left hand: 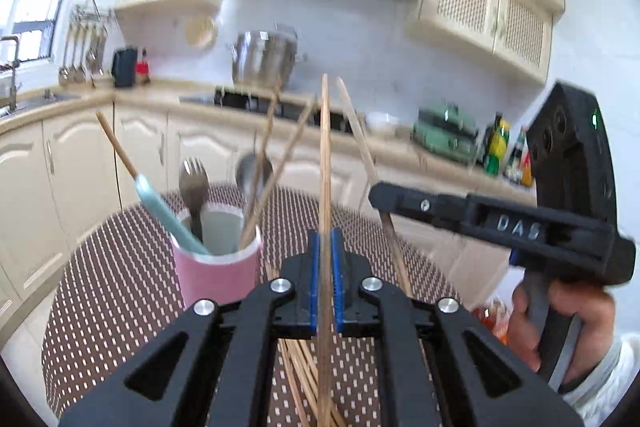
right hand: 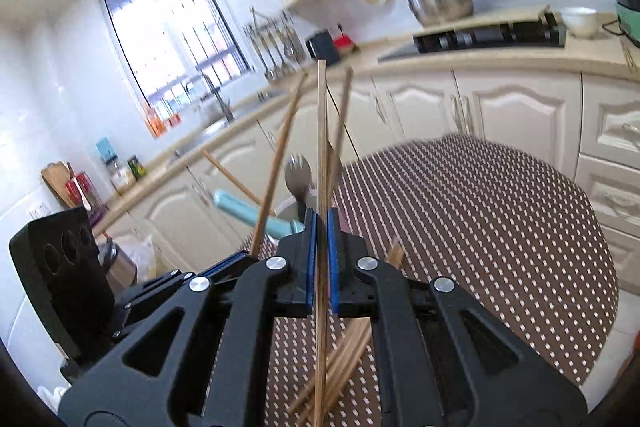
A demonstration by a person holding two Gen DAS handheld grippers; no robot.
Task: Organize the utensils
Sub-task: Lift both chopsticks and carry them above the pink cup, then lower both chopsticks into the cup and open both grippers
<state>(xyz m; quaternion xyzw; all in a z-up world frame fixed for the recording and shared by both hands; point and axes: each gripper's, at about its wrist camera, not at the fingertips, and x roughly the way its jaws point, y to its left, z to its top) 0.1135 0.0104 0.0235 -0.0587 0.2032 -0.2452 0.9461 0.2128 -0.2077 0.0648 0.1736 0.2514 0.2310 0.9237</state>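
My left tongs point(left hand: 326, 267) pinch one chopstick point(left hand: 325, 155), tip raised toward pink cup point(left hand: 216, 267) far left, ready to drop in. My right tongs point(right hand: 322, 255) pinch second chopstick point(right hand: 321, 147). Loose chopsticks point(right hand: 344, 359) lie near on dotted table point(right hand: 480, 227), awaiting turn.

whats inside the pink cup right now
The pink cup holds a light blue utensil with a wooden handle, a metal spork, a spoon and some chopsticks. Their lower ends are hidden by the cup wall.
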